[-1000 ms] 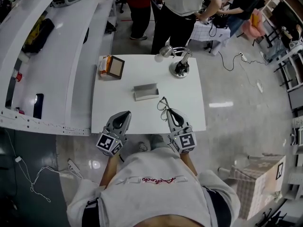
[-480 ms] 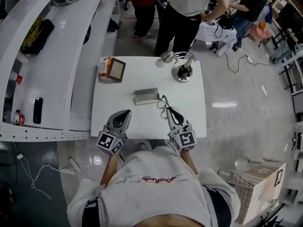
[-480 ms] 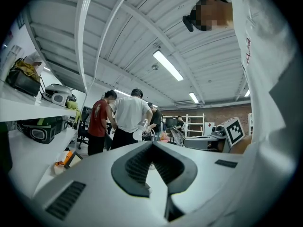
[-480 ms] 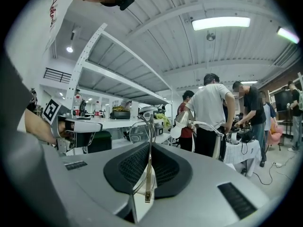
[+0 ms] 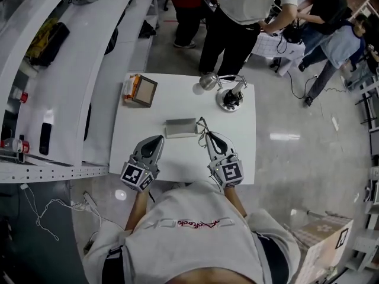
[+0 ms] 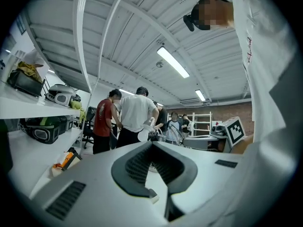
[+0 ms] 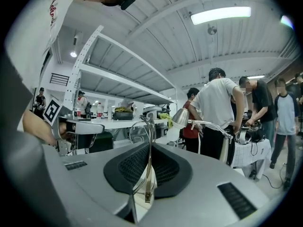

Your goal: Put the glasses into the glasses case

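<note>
The grey glasses case [image 5: 180, 127] lies on the white table [image 5: 240, 152], near its middle. My right gripper [image 5: 211, 139] is shut on the thin-framed glasses [image 5: 205, 130], holding them just above the table beside the case's right end. In the right gripper view one temple of the glasses [image 7: 147, 174] is pinched between the dark pads, and the lenses [image 7: 141, 130] stand up beyond the tips. My left gripper [image 5: 155, 143] hovers at the table's near edge, left of the case, with its jaws together and nothing in them [image 6: 152, 144].
A desk lamp [image 5: 228, 96] stands at the table's far right, and a small brown box [image 5: 140, 89] at the far left. Several people [image 5: 246, 16] stand just behind the table. Long white shelves [image 5: 65, 70] run along the left.
My right gripper has carried the glasses a little forward, closer to the right end of the case. The left gripper has barely moved.
</note>
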The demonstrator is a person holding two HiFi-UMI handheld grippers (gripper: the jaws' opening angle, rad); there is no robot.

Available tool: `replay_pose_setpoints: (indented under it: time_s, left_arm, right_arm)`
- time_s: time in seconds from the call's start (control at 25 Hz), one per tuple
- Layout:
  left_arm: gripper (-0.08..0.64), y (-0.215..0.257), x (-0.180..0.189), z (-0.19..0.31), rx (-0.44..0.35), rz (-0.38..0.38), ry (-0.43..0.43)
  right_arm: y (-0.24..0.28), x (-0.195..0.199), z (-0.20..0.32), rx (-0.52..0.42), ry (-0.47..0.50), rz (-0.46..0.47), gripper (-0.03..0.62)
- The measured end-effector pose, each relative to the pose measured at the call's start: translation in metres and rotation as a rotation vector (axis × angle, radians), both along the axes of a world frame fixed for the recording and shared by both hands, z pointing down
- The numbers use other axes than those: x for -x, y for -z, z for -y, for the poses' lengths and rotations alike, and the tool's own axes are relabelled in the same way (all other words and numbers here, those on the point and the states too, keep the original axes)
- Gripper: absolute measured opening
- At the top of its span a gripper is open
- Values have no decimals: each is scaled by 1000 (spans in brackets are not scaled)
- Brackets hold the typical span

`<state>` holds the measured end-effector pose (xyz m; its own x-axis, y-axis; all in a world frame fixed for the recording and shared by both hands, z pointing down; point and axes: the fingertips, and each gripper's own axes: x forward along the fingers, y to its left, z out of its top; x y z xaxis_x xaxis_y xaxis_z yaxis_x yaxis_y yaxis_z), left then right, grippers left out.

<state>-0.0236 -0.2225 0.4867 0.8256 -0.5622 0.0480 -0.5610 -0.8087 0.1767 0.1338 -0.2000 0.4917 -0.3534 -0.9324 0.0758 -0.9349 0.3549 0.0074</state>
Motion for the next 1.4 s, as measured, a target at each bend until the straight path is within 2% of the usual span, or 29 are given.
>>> replay_pose_setpoints:
  time_s: [0.52, 0.76, 0.96, 1.4]
  left_arm:
    - [14, -10, -25, 16, 40, 47, 76]
    - [14, -22, -20, 20, 81, 59, 98]
    - [14, -29, -10, 28, 106, 58, 78]
    - [14, -50, 7, 40, 157, 54, 17]
  right_arm:
    - [-3, -12, 32, 53, 100, 67, 18]
    - [-26, -10, 38, 86, 129, 64, 17]
    - [-37, 1, 42, 156, 105, 82, 17]
    - [-64, 17, 52, 209, 64, 53, 17]
